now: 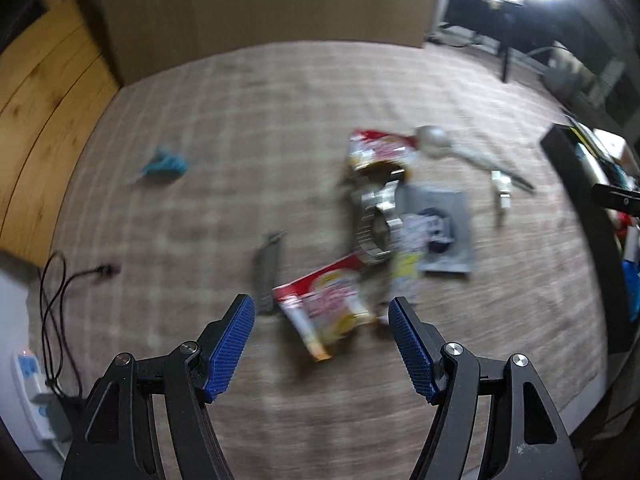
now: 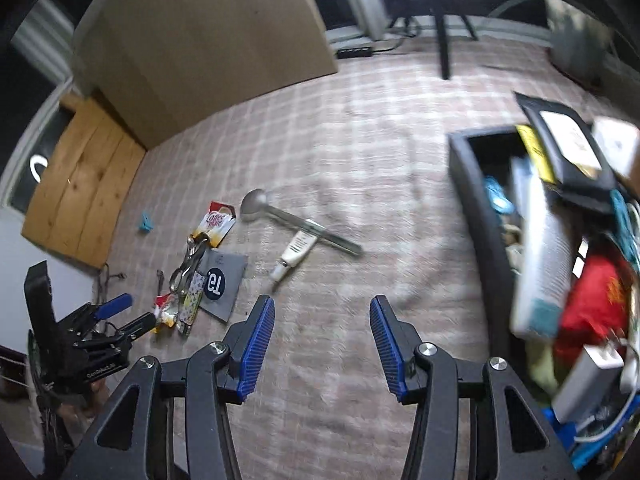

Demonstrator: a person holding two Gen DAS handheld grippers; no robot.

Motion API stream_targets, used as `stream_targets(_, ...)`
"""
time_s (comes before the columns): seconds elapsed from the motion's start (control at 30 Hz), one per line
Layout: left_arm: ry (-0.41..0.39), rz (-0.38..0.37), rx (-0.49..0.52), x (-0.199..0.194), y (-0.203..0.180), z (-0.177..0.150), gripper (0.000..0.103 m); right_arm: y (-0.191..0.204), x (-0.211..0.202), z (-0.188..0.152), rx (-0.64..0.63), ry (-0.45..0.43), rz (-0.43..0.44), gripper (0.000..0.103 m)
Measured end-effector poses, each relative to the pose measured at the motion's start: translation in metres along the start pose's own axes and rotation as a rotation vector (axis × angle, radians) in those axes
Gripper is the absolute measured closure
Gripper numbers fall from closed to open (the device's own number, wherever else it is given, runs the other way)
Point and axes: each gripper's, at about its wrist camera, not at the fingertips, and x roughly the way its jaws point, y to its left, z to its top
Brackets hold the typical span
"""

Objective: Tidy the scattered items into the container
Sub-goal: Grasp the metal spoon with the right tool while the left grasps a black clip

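My left gripper [image 1: 322,312] is open and empty, just above a red and white snack packet [image 1: 326,304] on the checked rug. Behind it lie a metal watch band [image 1: 376,216], a second red packet [image 1: 378,148], a grey card [image 1: 444,232], a ladle [image 1: 436,140] and a small tube [image 1: 502,192]. My right gripper [image 2: 322,312] is open and empty over bare rug, left of the dark container [image 2: 476,196], which is full of items. In the right wrist view the tube [image 2: 296,250], ladle [image 2: 256,202], card [image 2: 224,280] and the left gripper [image 2: 132,312] also show.
A blue clip [image 1: 164,162] lies alone on the rug at the left. A big cardboard box [image 1: 260,4] stands at the back beside a wooden board [image 1: 44,92]. A power strip with cables [image 1: 36,384] is at the lower left. A stand leg [image 2: 442,44] is behind.
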Motion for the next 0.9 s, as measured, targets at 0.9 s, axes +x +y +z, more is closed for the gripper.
stream_targets(0.9,0.098,0.020,-0.011,0.049,0.029,0.035,0.070,0.066,0.133,0.082,-0.350,0.174,-0.169,0.058)
